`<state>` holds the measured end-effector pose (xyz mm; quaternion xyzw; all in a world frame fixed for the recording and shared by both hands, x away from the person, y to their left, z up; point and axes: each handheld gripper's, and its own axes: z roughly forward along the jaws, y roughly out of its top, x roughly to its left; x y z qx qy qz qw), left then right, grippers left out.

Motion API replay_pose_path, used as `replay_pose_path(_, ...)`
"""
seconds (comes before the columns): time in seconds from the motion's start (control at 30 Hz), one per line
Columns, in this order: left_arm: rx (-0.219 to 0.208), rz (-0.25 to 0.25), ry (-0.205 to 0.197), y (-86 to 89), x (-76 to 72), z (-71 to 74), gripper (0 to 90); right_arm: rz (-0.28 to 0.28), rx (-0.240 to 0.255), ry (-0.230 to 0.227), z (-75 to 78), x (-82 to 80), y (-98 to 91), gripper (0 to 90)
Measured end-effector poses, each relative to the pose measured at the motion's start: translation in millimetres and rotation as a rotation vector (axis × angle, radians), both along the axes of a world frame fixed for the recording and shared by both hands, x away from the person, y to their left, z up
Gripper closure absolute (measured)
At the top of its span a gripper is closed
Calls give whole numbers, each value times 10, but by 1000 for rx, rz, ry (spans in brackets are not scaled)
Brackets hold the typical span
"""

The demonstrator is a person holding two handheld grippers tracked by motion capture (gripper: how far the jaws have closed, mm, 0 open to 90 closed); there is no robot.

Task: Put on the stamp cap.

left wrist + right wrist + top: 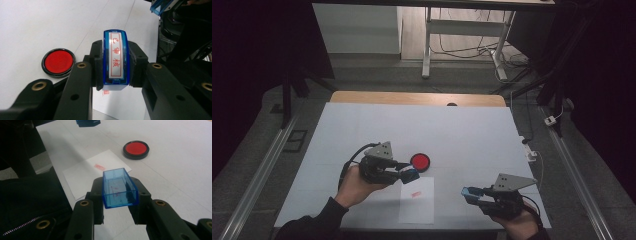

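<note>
The left gripper (pixel 408 172) is gripping a blue stamp (pixel 115 60), its jaws pressing the two long sides of the body, and is holding it in the air just left of and above the sheet of paper (pixel 417 201), close beside the round red ink pad (pixel 420 161). In the left gripper view the stamp is standing upright between the jaws with its labelled top, red characters on white, facing the camera. The body is looking like hard, glossy plastic, so it is probably stiff, light and a little slippery; taking it across the flat long sides, as the jaws are doing now, is giving the pads the widest purchase and keeping the printing face free to press down. The ink pad is sitting on the white table (pixel 362 125) just beyond the paper's far edge, and the paper is already carrying a small red mark (pixel 415 194) near its middle. To the right of the paper, well apart from it, the right gripper (pixel 472 194) is clamping a clear blue cap (pixel 119 188), an open-sided little box with faint red smears inside. It is thin-walled and may flex or crack under a hard squeeze, though the wall thickness is hard to judge here, so a gentle hold on its two longer walls is suiting it best.
</note>
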<state>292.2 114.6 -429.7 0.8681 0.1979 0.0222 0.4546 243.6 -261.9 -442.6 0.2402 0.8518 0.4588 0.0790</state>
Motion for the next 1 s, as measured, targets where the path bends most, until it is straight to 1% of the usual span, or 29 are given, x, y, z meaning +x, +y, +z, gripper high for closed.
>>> replay_pose_path(0.13,-6,-7,-2,7,0,10,698,18,2,14,-9,37,66,687)
replay_pose_path(0.27,-9,-15,-12,7,-3,16,696,42,13,25,-13,72,142,687)
replay_pose_path(0.33,-8,-18,-21,9,-4,19,696,49,5,22,0,90,174,687)
replay_pose_path(0.4,-9,-23,-30,10,-5,21,696,61,14,26,7,109,204,687)
replay_pose_path(0.53,-19,-31,-34,8,-8,26,697,81,22,40,3,149,276,687)
replay_pose_path(0.67,-24,-40,-52,13,-13,37,698,97,30,41,0,181,365,687)
replay_pose_path(0.8,-29,-47,-73,25,-19,43,698,131,46,51,-4,224,448,687)
replay_pose_path(1.0,-42,-54,-68,39,-18,53,698,167,60,59,-19,296,554,688)
